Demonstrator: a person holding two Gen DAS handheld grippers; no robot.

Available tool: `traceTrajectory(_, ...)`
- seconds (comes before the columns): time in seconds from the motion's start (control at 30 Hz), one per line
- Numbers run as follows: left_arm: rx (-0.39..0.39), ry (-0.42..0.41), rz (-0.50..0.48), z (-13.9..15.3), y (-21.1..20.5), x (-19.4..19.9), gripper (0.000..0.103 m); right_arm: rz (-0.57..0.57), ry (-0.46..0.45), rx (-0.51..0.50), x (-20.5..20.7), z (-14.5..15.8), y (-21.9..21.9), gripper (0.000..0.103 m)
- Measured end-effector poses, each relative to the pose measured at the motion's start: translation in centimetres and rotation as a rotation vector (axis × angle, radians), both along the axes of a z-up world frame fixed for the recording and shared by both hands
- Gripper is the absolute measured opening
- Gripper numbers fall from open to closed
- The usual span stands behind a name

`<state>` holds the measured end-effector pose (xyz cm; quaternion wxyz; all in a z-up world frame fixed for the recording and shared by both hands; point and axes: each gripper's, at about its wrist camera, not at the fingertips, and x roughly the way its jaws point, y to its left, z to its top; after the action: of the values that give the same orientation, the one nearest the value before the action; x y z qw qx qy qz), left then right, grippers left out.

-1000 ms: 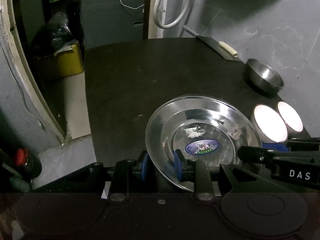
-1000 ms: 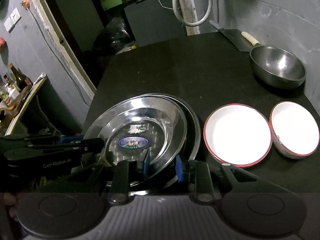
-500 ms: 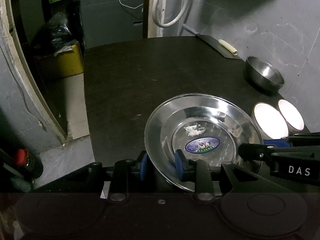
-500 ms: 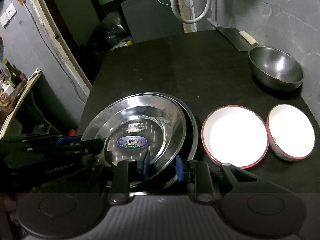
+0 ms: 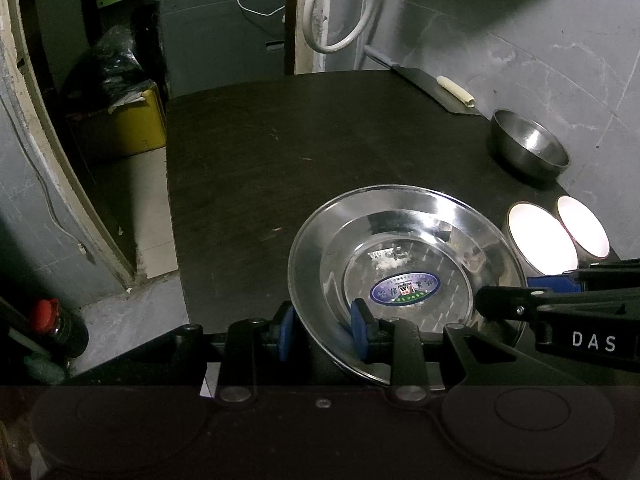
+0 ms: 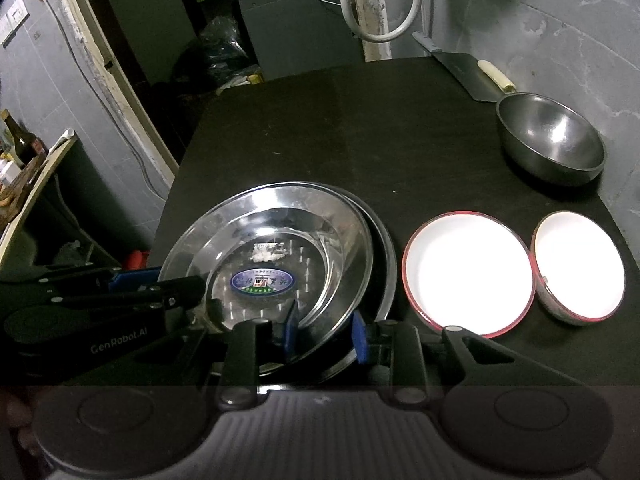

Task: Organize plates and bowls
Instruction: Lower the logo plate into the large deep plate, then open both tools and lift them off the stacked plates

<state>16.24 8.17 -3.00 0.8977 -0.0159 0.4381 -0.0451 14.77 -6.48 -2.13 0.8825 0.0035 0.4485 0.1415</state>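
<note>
Steel plates (image 6: 276, 256), the top one with a blue oval sticker, sit stacked on the dark round-edged table (image 5: 280, 152) beside grey walls. Left gripper (image 5: 322, 326) and right gripper (image 6: 324, 332) each straddle the rim, seemingly clamped. Nothing has shifted since the earlier frames.

Shiny steel plate (image 6: 280, 248) with a blue oval sticker, tilted atop a second plate (image 6: 382, 248) — two white red-rimmed bowls (image 6: 468, 272) and a steel bowl (image 6: 552, 140) nearby.
</note>
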Motion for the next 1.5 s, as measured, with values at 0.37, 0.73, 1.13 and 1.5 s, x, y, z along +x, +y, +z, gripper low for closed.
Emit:
traceTrajectory(0.37, 0.003, 0.002, -0.002, -0.1, 0.0, 0.0, 0.034, 0.013, -0.006, -0.048, 0.0, 0.1, 0.7, 0.036)
traceTrajectory(0.73, 0.007, 0.008, -0.009, -0.1, -0.1, -0.2, 0.035, 0.035, -0.012, -0.103, -0.1, 0.3, 1.5, 0.041)
traceTrajectory(1.13, 0.012, 0.016, -0.015, -0.1, -0.4, -0.1, 0.036, 0.039, -0.012, -0.127, -0.1, 0.4, 1.6, 0.050)
traceTrajectory(1.5, -0.008, -0.049, 0.066, 1.2, 0.7, -0.8, 0.093, -0.012, -0.066, -0.026, -1.6, 1.5, -1.3, 0.078)
